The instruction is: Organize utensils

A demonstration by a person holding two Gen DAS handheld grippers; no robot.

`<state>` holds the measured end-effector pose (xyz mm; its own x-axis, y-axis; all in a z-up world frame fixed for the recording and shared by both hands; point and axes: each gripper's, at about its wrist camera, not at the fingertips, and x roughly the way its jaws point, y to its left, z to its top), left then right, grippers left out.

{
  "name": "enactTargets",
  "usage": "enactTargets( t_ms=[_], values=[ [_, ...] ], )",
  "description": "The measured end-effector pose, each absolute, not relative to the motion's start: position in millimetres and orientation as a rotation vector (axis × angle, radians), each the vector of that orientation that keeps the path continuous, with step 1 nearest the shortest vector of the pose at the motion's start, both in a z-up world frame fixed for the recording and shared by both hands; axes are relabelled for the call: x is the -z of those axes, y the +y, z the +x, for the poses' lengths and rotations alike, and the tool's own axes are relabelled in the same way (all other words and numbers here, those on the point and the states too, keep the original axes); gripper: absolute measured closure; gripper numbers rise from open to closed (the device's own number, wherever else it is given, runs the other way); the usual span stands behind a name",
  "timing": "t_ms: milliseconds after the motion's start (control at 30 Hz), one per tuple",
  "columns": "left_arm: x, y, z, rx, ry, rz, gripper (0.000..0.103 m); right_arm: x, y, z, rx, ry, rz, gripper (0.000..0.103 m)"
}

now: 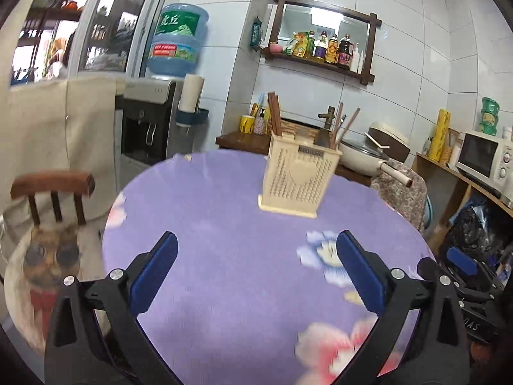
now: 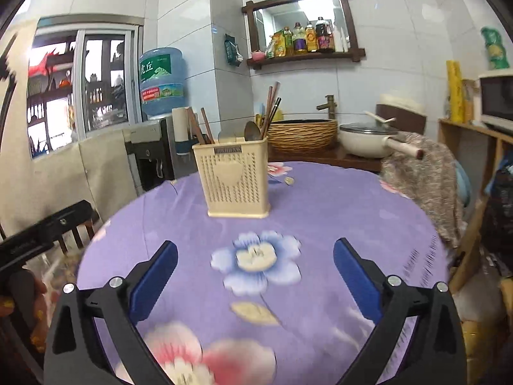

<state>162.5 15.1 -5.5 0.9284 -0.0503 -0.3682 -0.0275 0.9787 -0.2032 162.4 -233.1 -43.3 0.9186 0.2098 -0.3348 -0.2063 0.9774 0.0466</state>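
A cream perforated utensil holder [image 1: 298,178] [image 2: 235,178] stands upright on the far part of a round table with a purple floral cloth [image 1: 231,256] [image 2: 320,224]. Brown chopsticks [image 1: 274,112] [image 2: 271,106] and a metal spoon [image 2: 251,131] stick out of its top. My left gripper [image 1: 256,247] is open over the near part of the cloth, well short of the holder, with nothing between its blue pads. My right gripper [image 2: 255,253] is open too, above a blue printed flower, and holds nothing. The right gripper shows at the right edge of the left wrist view.
A wooden chair [image 1: 54,192] with a cat cushion stands left of the table. Behind the table are a water dispenser [image 1: 150,122], a woven basin [image 2: 301,134] with a tap, a cream pan [image 2: 368,144], a cloth-draped chair [image 2: 423,186] and a shelf with a microwave [image 1: 484,157].
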Motion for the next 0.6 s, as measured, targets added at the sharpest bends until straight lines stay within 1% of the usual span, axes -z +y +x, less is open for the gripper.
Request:
enactTargets(
  t_ms=[100, 233, 300, 400, 600],
  values=[
    [20, 18, 120, 0.012, 0.386, -0.220, 0.006, 47, -232, 139, -0.196, 0.335, -0.013, 0.006],
    [23, 20, 71, -0.016, 0.315, -0.201, 0.006, 44, -231, 91, -0.216, 0.312, 0.044, 0.006],
    [22, 17, 53, -0.025, 0.285, -0.168, 0.006, 43, -223, 73, -0.214, 0.284, 0.028, 0.006],
    [19, 14, 33, -0.002, 0.251, -0.150, 0.006, 41, -210, 52, -0.211, 0.257, -0.024, 0.006],
    [16, 12, 17, 0.018, 0.251, -0.166, 0.006, 40, -207, 29, -0.209, 0.232, -0.026, 0.006]
  ],
)
